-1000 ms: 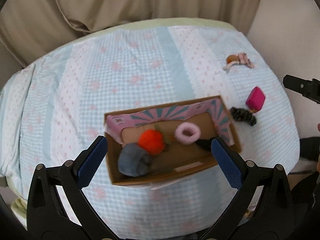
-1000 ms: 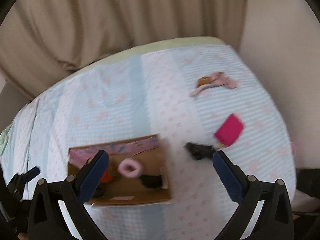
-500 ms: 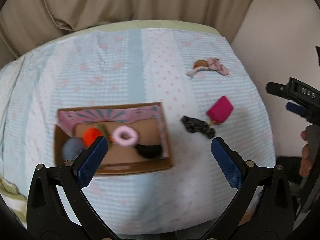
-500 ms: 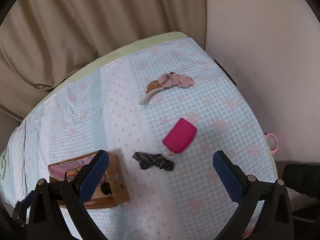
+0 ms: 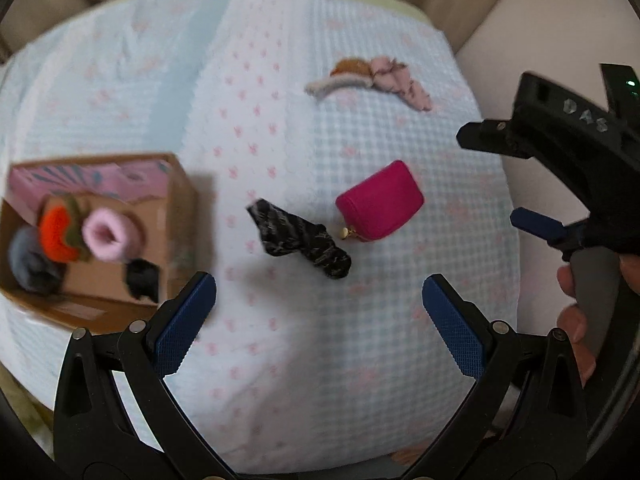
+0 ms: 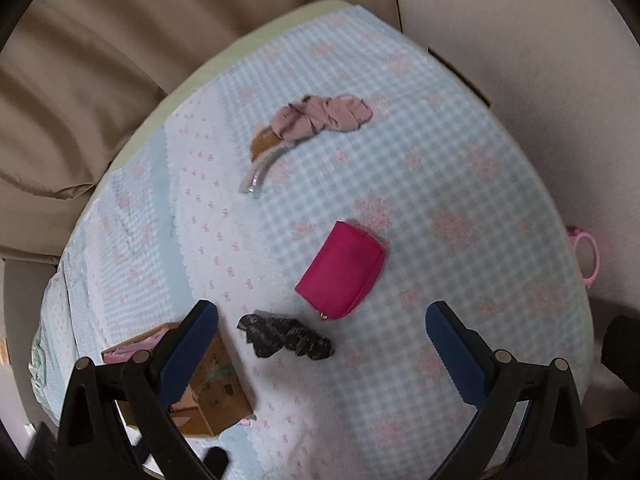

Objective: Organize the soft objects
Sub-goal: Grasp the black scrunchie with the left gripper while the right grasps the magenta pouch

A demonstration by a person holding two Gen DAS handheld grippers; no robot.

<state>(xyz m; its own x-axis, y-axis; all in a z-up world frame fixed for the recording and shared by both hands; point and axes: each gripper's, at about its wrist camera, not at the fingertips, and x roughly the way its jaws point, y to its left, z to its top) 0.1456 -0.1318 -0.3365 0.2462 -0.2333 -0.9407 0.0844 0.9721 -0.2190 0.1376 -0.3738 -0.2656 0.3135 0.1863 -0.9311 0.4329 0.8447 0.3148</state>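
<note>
1. Spread over the whole surface: a pale blue gingham bedcover (image 6: 440,184), with everything else lying on it.
2. Well left of the pink pouch: an open cardboard box (image 5: 176,184), holding an orange pom-pom (image 5: 56,232), a pink fluffy scrunchie (image 5: 106,236), a grey fuzzy ball (image 5: 24,260) and a small black piece (image 5: 142,278).
3. Landmark near the middle: a magenta zip pouch (image 6: 342,268), long axis running diagonally, zip pull at its near corner.
4. Just left of the pouch and nearer the jaws, apart from it: a black patterned scrunchie (image 6: 286,338), stretched crosswise. Probably the next pick.
5. Well beyond the pouch: a dusty-pink fabric piece (image 6: 324,116) touching a brown-and-white hair clip (image 6: 262,152).
6. Right gripper (image 6: 322,330): jaws wide, holding nothing, hovering above with the black scrunchie lying between the fingertips, slightly left of centre.
7. Left gripper (image 5: 320,312): jaws wide, holding nothing, scrunchie just ahead and slightly left. Both similarly near; which arm is nearer cannot be told.
</note>
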